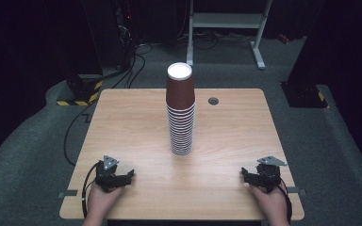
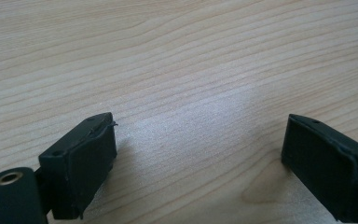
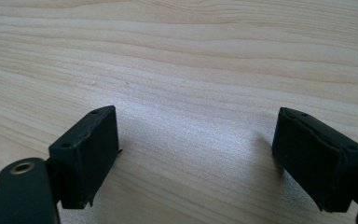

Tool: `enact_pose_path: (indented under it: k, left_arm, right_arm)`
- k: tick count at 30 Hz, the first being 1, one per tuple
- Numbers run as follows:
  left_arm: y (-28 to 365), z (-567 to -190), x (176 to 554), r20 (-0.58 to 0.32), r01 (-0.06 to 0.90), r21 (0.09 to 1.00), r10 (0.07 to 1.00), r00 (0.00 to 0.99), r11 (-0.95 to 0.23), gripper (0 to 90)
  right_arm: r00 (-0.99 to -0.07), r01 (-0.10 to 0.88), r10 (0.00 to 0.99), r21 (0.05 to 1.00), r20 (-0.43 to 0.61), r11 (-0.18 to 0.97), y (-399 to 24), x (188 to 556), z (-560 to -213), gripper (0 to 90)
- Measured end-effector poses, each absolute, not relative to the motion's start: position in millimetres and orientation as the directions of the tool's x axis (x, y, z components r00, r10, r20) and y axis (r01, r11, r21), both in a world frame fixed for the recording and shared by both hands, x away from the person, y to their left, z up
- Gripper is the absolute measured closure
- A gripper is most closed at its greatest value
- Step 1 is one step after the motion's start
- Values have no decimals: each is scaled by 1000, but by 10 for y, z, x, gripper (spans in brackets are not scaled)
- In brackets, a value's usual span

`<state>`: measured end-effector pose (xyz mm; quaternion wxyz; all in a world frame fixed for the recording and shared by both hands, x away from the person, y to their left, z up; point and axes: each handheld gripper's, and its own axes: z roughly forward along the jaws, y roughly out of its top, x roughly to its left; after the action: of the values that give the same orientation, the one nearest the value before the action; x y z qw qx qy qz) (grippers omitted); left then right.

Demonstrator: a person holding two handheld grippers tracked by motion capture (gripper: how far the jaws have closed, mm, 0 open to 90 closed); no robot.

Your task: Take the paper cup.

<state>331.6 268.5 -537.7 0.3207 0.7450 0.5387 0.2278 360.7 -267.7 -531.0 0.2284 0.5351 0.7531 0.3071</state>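
Fingers (image 2: pixel 88 163) on both my grippers gape apart, empty; at twelve o'clock stands a tall brown, white-rimmed cup stack (image 1: pixel 180 110) on the desk (image 1: pixel 122 132).

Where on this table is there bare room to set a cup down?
The table is bare left and right of the cup stack, out to both side edges, and between the left gripper and right gripper along the near edge. A small grommet sits right of the stack near the far edge.

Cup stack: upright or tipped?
Upright. The cup stack stands on its base mid-table, leaning slightly, the top cup's white bottom facing up. Both tools rest apart from it near the front edge.
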Motion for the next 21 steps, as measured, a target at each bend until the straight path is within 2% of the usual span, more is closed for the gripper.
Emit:
enact_pose_path:
  k: [11, 21]
  left_arm:
    - [2690, -5378, 3338, -7, 656, 723, 948, 319, -215, 94]
    - [2699, -5377, 3332, -8, 647, 730, 944, 330, -220, 128]
  right_arm:
    - [-322, 665, 947, 708, -16, 238, -2680, 3617, -5310, 155]
    - [-326, 662, 945, 710, -15, 239, -2682, 3608, -5308, 170]
